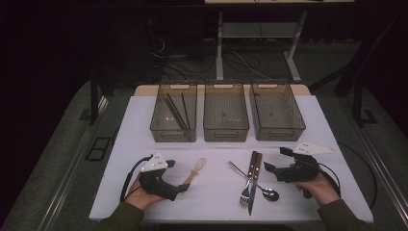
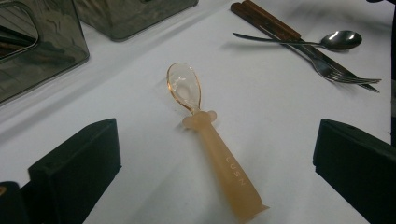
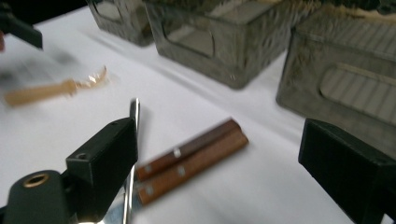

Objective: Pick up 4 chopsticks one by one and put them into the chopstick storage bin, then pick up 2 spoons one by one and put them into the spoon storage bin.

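The left gripper (image 2: 215,172) has its two black jaws spread wide with nothing clamped between them; in the left gripper view they stand to either side of a small peach-coloured silicone spoon with a clear bowl (image 2: 212,144), which lies flat on the white table (image 2: 140,154) with its thick handle end nearest the camera and its bowl pointing away. In the high view the same left gripper (image 1: 185,187) sits low at the near left of the table, held in the person's left hand (image 1: 142,192), right at the handle end of the small spoon (image 1: 196,169). The right gripper (image 3: 217,172) is likewise wide open and holds nothing; between its jaws, farther off on the table, lie two wooden handles (image 3: 191,158) side by side, and a thin metal handle (image 3: 133,140) runs past its left jaw. In the high view the right gripper (image 1: 276,161), in the person's right hand (image 1: 315,185), is just to the right of a crossed pile of cutlery: a wooden-handled knife (image 1: 252,185), a wooden-handled fork (image 1: 248,187) and a steel spoon (image 1: 262,188) lying across them. Across the far side of the table stand three dark translucent plastic bins (image 1: 226,132) in a row; the leftmost bin (image 1: 161,130) holds dark brown chopsticks (image 1: 175,111) leaning inside it.
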The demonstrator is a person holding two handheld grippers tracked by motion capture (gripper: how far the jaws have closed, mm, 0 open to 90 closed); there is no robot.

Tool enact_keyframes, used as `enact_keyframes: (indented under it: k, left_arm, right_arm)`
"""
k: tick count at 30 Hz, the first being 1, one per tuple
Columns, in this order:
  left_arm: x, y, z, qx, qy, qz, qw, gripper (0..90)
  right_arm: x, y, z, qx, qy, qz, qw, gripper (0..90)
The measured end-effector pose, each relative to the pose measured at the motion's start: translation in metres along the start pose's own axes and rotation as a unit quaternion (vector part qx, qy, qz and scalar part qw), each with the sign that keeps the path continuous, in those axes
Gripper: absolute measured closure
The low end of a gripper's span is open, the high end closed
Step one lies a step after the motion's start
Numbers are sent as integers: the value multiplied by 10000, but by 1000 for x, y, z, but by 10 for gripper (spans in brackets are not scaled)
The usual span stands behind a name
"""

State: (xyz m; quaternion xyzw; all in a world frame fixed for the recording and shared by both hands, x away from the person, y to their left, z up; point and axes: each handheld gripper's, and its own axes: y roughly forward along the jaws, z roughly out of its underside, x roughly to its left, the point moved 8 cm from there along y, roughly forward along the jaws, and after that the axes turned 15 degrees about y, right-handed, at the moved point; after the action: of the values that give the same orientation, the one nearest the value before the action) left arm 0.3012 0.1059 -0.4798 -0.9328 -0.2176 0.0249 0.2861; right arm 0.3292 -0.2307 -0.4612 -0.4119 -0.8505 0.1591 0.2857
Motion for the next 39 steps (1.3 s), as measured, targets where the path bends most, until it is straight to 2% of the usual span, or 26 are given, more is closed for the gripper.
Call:
enact_keyframes:
  k: [7,16,23,31,39]
  left_arm:
    - [0,1,0,35,9,-33,10000,8]
    - [2,1,1,93,48,-94,9999,46]
    - [5,3,-2,125,82,-135,9998,105]
    - [10,9,-6,185,131,-150,9996,156]
    - [12,13,-7,286,109,-146,9994,291]
  right_arm:
    - [-4,-11,21,172,-70,100,9998,114]
    - [-2,-20,38,330,-151,106,9993,114]
    - [-2,-18,41,400,-144,138,9990,114]
    - [-2,-19,39,357,-143,131,9992,114]
    - [-2,-18,39,361,-142,143,9991,114]
